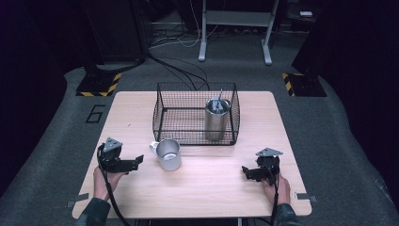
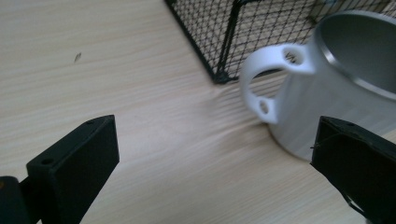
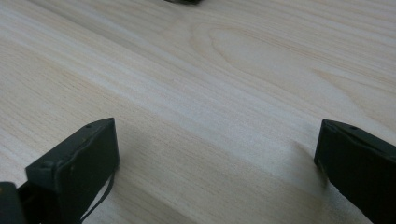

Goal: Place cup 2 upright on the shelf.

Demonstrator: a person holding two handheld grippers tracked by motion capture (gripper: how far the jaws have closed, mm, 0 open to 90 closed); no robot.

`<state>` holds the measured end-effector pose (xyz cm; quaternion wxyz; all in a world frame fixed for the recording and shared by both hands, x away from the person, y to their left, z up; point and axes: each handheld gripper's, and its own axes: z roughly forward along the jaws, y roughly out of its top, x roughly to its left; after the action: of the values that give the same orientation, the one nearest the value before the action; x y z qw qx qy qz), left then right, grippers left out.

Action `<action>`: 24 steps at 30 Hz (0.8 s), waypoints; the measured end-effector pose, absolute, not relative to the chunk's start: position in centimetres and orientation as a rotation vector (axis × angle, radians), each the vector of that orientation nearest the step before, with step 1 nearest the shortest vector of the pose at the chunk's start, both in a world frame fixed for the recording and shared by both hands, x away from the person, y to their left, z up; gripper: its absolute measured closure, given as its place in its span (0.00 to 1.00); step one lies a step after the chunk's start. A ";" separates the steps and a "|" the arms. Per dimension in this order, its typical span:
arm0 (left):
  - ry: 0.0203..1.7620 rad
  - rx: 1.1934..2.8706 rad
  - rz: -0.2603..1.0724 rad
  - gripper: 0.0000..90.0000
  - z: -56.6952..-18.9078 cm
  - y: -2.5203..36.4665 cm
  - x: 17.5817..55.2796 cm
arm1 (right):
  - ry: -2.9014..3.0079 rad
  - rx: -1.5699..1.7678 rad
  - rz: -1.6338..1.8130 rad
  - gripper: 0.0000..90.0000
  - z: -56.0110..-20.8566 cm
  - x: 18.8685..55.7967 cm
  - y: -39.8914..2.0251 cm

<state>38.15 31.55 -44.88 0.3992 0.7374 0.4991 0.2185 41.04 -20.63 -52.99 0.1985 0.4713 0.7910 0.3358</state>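
Hands low at near table (image 1: 197, 188) edge; left tongs (image 1: 136, 161) agape beside mug (image 1: 168, 154); right tongs (image 1: 245, 171) agape, empty

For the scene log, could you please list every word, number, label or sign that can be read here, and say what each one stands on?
"6": a large dark numeral marked on the grey floor, just left of the table's far left corner.
No readable text appears on the steel mug, the steel cylinder, the wire basket or the grippers.
The yellow-and-black hazard stripes on the stand bases carry no words.
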 end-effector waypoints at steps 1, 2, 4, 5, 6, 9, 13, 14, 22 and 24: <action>1.251 1.866 0.550 0.01 -44.5 31.3 38.1 | 2.214 1.312 0.941 0.00 -53.0 41.1 -20.7; 1.237 1.865 0.552 0.01 -44.2 31.0 38.1 | 2.214 1.314 0.941 0.00 -53.0 41.1 -20.7; 1.211 1.872 0.562 0.01 -43.7 30.4 38.0 | 2.213 1.314 0.941 0.00 -53.0 41.1 -20.6; 1.192 1.880 0.556 0.01 -43.4 30.0 38.0 | 2.214 1.312 0.942 0.00 -53.0 41.1 -20.7; 1.178 1.880 0.562 0.01 -43.2 29.6 38.0 | 2.218 1.309 0.946 0.00 -53.0 41.1 -20.7; 1.134 1.892 0.569 0.00 -42.6 28.4 38.0 | 2.224 1.305 0.941 0.00 -53.0 41.2 -20.7; 1.092 1.905 0.540 0.01 -42.4 27.1 38.2 | 2.219 1.310 0.941 0.00 -53.0 41.2 -20.7; 1.081 1.911 0.533 0.01 -42.4 26.8 38.4 | 2.228 1.304 0.941 0.00 -53.0 41.2 -20.7; 1.012 1.964 0.500 0.00 -42.4 24.5 39.1 | 2.228 1.293 0.947 0.00 -53.0 41.2 -20.8; 0.999 1.980 0.497 0.00 -42.5 24.1 39.3 | 2.222 1.302 0.950 0.00 -53.0 41.2 -20.7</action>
<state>39.31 24.09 -42.45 0.4208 0.7903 0.3986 0.1984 41.19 -20.74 -53.01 0.1969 0.4650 0.7937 0.3392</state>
